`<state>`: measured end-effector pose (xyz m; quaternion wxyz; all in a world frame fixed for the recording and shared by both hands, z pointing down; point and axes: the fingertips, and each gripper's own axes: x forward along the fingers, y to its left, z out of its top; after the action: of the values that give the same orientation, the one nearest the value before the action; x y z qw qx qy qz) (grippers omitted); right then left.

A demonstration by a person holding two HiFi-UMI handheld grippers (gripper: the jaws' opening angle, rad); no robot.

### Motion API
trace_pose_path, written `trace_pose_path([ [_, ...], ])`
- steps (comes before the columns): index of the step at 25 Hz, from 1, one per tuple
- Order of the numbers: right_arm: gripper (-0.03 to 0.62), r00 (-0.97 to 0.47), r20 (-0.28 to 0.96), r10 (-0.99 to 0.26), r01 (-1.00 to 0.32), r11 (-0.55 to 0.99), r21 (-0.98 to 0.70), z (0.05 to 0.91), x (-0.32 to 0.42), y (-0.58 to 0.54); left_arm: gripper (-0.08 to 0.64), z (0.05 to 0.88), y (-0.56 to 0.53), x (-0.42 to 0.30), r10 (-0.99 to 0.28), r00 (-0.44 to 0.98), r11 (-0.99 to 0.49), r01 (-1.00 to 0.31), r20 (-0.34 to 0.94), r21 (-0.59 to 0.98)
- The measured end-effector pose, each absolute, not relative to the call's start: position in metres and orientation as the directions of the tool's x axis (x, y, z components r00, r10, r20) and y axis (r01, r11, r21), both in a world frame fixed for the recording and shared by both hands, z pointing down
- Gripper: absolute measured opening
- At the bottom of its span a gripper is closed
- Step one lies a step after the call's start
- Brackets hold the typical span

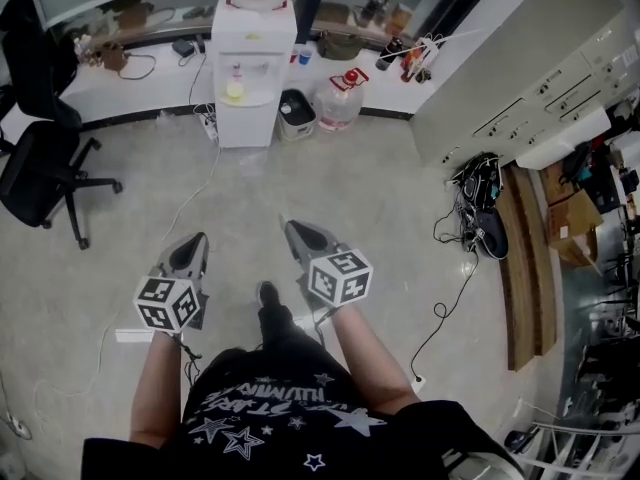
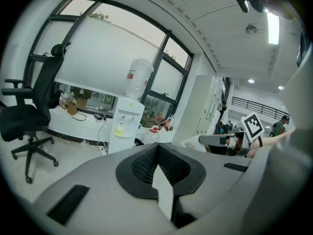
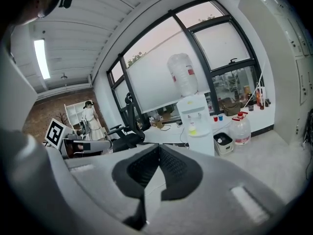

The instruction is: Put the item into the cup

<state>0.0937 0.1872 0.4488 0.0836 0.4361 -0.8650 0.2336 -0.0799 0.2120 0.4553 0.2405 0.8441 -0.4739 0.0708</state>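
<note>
left gripper (image 1: 193, 246) and right gripper (image 1: 297, 233), jaws together, point forward above the floor (image 1: 385, 193).

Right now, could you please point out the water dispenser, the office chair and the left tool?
water dispenser (image 1: 250, 118), head view, white lower front panel.
office chair (image 1: 40, 173), head view, black seat.
left tool (image 1: 197, 240), head view, its shut tips.
</note>
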Motion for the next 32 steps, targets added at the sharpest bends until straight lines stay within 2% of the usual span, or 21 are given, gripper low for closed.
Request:
trace_pose_path([
  [14,0.0,-0.655,0.342,-0.674,-0.754,0.555,-0.352,0.448,0.134,0.074,0.005,0.447,0.107,-0.023,-0.77,0.527,-0.433,-0.846,0.36,0.311],
  [21,0.0,-0.68,0.335,-0.653,-0.732,0.576,-0.364,0.451,0.16,0.039,0.005,0.434,0.078,0.008,-0.782,0.558,-0.463,-0.819,0.279,0.34],
  [32,0.0,-0.701,0.34,-0.627,-0.71,0.575,-0.406,0.463,0.174,0.02,0.005,0.434,0.06,0.022,-0.788,0.529,-0.442,-0.842,0.315,0.308],
])
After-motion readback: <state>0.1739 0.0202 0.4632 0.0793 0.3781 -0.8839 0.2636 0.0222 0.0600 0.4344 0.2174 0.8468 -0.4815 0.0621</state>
